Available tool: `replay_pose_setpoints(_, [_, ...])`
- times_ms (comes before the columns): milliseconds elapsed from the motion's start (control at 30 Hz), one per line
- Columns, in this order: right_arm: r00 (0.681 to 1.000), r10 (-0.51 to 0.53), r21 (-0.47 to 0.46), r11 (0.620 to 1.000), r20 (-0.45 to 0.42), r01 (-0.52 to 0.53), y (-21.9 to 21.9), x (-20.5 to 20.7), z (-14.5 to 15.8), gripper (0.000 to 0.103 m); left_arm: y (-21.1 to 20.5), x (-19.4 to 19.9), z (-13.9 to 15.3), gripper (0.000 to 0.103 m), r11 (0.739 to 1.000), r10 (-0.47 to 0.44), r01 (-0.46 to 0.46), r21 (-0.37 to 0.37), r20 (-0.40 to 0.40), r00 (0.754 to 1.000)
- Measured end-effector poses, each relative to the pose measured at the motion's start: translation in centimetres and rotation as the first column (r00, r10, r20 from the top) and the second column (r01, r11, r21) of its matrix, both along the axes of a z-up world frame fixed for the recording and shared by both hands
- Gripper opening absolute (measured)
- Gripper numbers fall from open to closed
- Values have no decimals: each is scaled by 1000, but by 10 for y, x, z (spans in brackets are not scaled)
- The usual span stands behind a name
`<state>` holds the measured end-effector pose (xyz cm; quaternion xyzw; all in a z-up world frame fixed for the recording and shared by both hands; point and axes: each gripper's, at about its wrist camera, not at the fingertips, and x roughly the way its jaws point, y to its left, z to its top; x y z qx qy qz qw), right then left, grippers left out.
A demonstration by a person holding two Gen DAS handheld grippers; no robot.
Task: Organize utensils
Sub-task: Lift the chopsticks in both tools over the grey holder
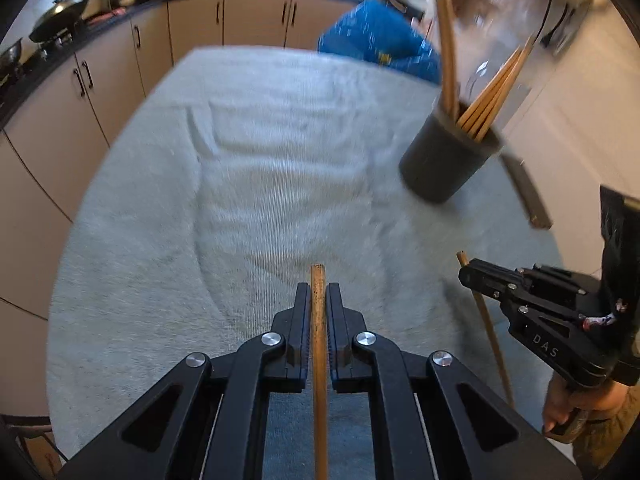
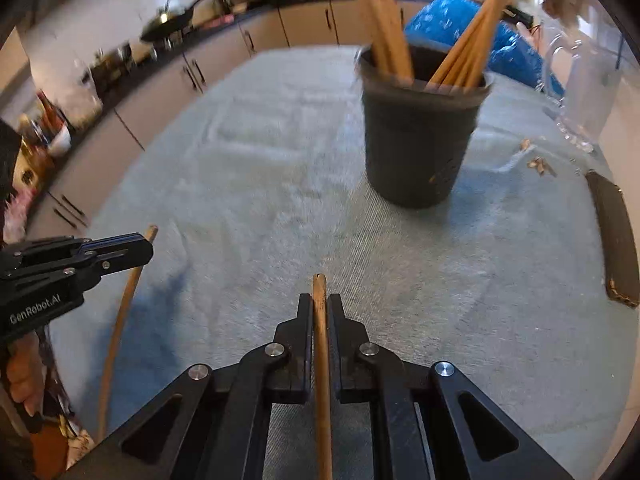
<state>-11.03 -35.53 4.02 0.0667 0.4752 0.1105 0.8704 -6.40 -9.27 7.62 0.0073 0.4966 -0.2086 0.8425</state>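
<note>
A dark round holder [image 1: 446, 156] [image 2: 420, 136] stands on the pale cloth-covered table [image 1: 260, 168] and holds several wooden chopsticks [image 1: 490, 92] [image 2: 464, 40]. My left gripper [image 1: 319, 292] is shut on a wooden chopstick [image 1: 319, 344], held above the cloth, the holder ahead to its right. My right gripper [image 2: 320, 302] is shut on another wooden chopstick [image 2: 322, 360], the holder ahead, slightly right. Each gripper also shows in the other's view, the right one [image 1: 468, 272] and the left one [image 2: 146, 246], each with its chopstick hanging below.
A blue bag [image 1: 380, 40] [image 2: 472, 28] lies at the table's far edge. A clear glass jug [image 2: 580, 92] stands at the far right. A dark flat strip [image 2: 614, 240] lies at the right edge. Kitchen cabinets [image 1: 120, 64] with a wok [image 1: 60, 16] run along the left.
</note>
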Motion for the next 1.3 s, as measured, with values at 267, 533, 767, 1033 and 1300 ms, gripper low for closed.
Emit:
replay_pose_setpoints(267, [978,-69,45,997,195,61,-25,-29,58,8,1,-32,54,7,994,27,-11,-109,143,989])
replay_pose_setpoints(533, [936,-136,91,989,324,112,-44,-61,98,8,-4,-69,87,7,989,21,19,-148,264,964])
replay_pose_setpoints(767, [919,-165,124,984,357,128,-51,-78,104,8,-6,-93,106,7,982,43,25,-188,353,935])
replay_pose_setpoints(1033, [901,-192,157,978,390,140,-59,-87,113,8,-7,-106,124,7,981,44,38,-189,411,911])
replay_pose_setpoints(1300, [883,-195,162,977,426,138,-59,-91,122,8,-11,-107,132,7,980,39,49,-191,433,901])
